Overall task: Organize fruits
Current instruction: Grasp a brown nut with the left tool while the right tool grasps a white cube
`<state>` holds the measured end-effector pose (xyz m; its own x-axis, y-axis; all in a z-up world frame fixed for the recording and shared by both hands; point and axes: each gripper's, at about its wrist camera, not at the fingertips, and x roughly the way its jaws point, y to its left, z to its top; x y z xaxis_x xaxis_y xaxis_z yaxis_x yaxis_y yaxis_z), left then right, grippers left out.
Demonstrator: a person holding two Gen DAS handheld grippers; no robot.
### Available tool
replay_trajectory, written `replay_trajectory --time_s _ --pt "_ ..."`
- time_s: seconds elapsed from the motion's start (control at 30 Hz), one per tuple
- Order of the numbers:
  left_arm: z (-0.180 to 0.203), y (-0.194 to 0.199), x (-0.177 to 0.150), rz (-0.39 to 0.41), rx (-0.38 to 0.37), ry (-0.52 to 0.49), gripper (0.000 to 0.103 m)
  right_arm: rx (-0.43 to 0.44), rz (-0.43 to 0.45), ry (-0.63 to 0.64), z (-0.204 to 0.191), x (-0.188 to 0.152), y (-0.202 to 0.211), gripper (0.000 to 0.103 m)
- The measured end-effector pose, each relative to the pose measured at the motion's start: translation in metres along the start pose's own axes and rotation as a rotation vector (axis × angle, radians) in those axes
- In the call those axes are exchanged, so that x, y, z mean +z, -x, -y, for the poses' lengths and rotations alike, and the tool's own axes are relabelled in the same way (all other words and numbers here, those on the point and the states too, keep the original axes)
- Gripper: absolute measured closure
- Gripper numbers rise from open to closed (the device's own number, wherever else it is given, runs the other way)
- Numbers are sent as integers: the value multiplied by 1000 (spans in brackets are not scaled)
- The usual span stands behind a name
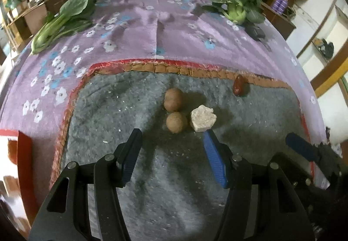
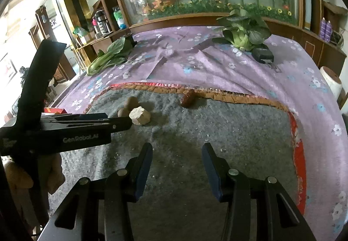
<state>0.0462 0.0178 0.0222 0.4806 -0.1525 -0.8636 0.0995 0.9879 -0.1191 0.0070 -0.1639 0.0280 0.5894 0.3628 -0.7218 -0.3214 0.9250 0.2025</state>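
Two round brown fruits lie on the grey mat (image 1: 121, 110), a farther one (image 1: 173, 99) and a nearer one (image 1: 176, 122), with a pale rough lump (image 1: 203, 118) touching them on the right. A red date (image 1: 238, 88) lies near the mat's far border. My left gripper (image 1: 173, 135) hangs open just short of the nearer brown fruit, nothing between its fingers. In the right wrist view my right gripper (image 2: 176, 149) is open over bare mat, with the pale lump (image 2: 139, 115), the brown fruits (image 2: 128, 106) and the date (image 2: 188, 97) ahead. The left gripper (image 2: 121, 123) reaches in from the left there.
A purple flowered cloth (image 1: 174, 30) covers the table beyond the mat. Bok choy (image 1: 63, 21) lies at the far left and a leafy green vegetable (image 1: 237, 6) at the far right, beside a dark object (image 1: 256, 31). A red box (image 1: 26, 160) sits at the left edge.
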Motion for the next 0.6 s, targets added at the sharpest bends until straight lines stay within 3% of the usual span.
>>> replay_trajectory --time_s 0.33,0.4,0.47,0.6 --pt "-1 -4 8 19 2 -27 45 14 -11 8 -1 3 -9 57" --pt "3 -2 9 20 18 -64 60 14 -17 9 -1 4 -11 57" --pt "7 -3 8 8 17 -101 67 12 -17 14 -2 4 -12 57" --pt "5 -9 3 -13 22 -131 74 17 -17 18 -3 5 -13 57"
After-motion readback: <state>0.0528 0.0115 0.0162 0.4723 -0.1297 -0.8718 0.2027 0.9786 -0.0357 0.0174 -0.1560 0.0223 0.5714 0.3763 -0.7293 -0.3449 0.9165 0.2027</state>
